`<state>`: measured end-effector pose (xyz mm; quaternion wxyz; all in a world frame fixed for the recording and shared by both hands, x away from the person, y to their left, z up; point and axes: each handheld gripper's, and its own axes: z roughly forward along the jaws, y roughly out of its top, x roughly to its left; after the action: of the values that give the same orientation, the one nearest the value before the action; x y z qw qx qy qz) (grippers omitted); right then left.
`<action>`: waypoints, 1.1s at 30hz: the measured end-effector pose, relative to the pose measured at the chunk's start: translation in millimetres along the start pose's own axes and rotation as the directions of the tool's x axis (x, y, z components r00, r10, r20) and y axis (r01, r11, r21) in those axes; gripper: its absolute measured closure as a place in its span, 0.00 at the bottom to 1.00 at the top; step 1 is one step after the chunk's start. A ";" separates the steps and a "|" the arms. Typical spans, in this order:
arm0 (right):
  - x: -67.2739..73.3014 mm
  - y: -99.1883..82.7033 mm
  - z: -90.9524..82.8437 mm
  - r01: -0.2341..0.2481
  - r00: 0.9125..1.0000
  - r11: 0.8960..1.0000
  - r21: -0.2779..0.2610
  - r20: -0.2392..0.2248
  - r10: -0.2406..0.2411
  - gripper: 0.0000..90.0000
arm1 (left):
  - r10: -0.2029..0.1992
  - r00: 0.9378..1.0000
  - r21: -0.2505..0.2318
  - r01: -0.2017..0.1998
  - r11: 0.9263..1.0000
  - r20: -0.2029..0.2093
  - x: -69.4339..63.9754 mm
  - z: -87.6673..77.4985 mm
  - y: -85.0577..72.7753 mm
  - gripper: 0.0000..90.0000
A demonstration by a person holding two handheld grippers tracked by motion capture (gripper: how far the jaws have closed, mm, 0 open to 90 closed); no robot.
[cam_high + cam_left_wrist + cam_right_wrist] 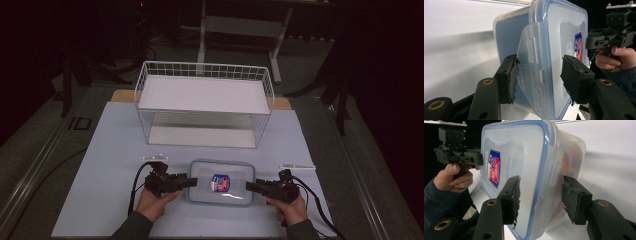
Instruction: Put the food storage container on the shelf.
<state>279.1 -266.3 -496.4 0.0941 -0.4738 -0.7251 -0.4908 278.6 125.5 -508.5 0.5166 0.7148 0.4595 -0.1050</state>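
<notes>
Your clear plastic food box with the blue-rimmed snap lid [220,188] lies flat on the pale sheet covering the table [110,150], near your edge and in front of the white wire shelf rack [204,102]. A red and blue label [220,183] sits on the middle of its lid.

Your left gripper [190,181] comes in level from the left. In the left gripper view its jaws are clamped across the box's short end: one pad presses the underside, the other pad [573,77] bears on the lid, with the lid's side latch flap [530,72] between them.

Your right gripper [250,186] meets the opposite short end. In the right gripper view one pad [515,198] lies on the lid and the other against the box's wall, so this claw too is gripping the box.
</notes>
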 end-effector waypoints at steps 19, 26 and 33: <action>9.2 1.3 -4.6 0.016 1.000 0.999 -0.048 0.001 -0.016 0.58 | 0.043 0.999 -0.025 -0.043 0.999 -0.022 -10.6 -8.0 2.7 0.54; 19.4 5.0 -6.6 0.058 0.998 0.995 -0.077 0.015 -0.057 0.58 | 0.057 0.998 -0.058 -0.057 0.997 -0.013 -11.7 -16.0 6.0 0.54; 33.0 12.0 -9.5 0.111 0.994 0.988 -0.110 0.025 -0.109 0.58 | 0.082 0.997 -0.094 -0.082 0.992 -0.008 -16.1 -26.7 11.6 0.54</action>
<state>267.7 -253.5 -464.3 0.0333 -0.4425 -0.7224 -0.5304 269.9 138.5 -479.2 0.5525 0.7082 0.4353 -0.0605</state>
